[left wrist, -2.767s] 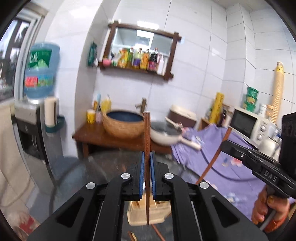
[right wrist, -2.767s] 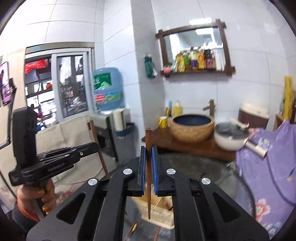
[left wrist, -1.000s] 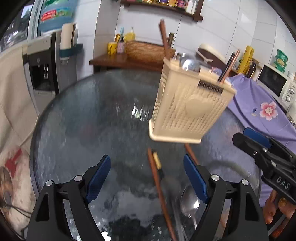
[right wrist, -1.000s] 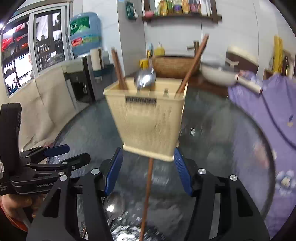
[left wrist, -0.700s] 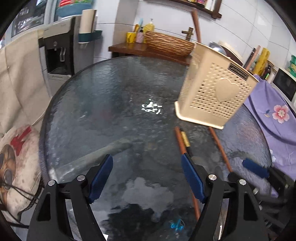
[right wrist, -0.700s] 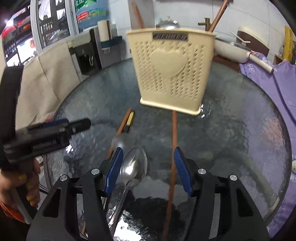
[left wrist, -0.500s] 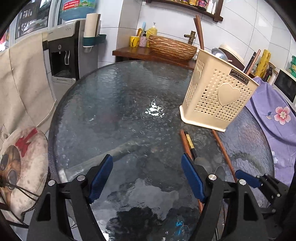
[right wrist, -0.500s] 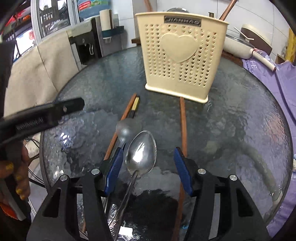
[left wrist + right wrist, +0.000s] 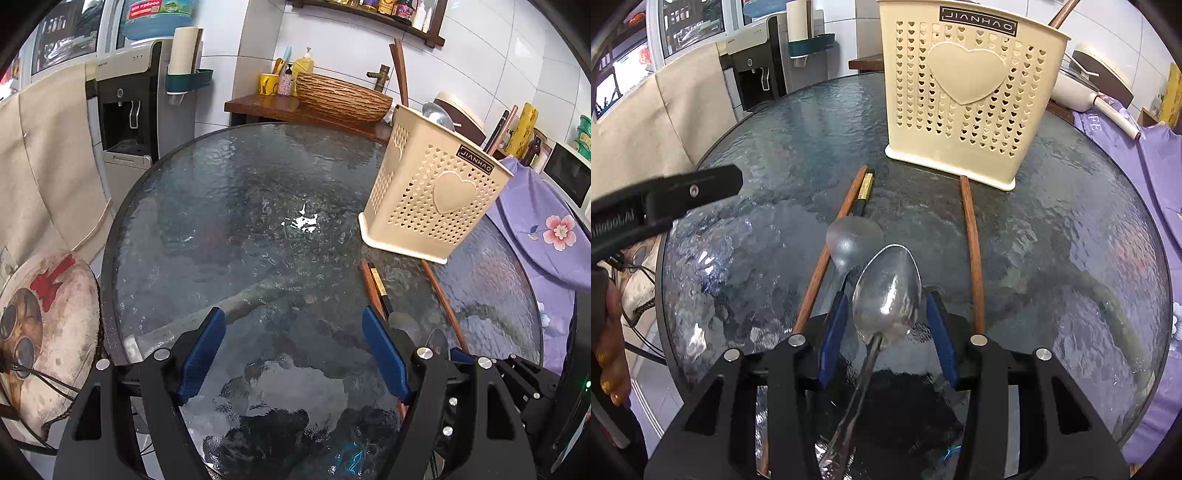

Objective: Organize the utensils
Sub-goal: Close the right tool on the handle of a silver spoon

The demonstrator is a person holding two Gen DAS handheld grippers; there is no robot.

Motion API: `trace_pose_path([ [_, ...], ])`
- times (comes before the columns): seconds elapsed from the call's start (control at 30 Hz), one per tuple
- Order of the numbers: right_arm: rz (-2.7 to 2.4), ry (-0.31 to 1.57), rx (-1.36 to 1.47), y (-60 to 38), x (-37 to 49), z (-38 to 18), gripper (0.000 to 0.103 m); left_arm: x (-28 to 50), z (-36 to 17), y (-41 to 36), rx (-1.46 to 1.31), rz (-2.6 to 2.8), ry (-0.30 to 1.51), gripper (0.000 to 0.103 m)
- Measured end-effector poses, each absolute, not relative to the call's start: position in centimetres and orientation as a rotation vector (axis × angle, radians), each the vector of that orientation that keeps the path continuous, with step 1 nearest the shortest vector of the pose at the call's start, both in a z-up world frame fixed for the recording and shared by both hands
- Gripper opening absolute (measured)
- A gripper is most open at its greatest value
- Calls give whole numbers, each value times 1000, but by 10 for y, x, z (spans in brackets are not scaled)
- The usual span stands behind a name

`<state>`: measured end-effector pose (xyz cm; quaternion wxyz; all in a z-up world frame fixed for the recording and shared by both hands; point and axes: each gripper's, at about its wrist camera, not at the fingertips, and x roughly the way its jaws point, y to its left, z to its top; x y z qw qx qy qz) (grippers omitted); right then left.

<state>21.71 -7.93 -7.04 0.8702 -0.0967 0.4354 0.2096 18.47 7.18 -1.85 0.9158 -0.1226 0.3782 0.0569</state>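
Spoon bowl between right gripper spread blue pads.

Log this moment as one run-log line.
left hand-held gripper: open, empty | right hand-held gripper: open, straddling shiny metal spoon | cream perforated plastic holder: upright on round glass table

Both tools are matte black plastic with angular, cut-out frames. The left gripper and right gripper each carry blue pads on the inner finger faces and round silver screws along the arms. White lettering marks one side; yellow-painted nails show on the hand
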Motion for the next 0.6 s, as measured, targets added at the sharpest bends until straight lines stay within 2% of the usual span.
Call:
trace_pose_path([
  [0.1,443,910,-205,-75,219,-69,38,186,-20,69,-249,111,785,74],
  [0.43,449,883,-156,-91,223,-63,38,190,-28,47,-201,51,830,73],
  [0.6,428,857,-113,-110,228,-54,38,194,-35,27,-169,-15,866,61],
])
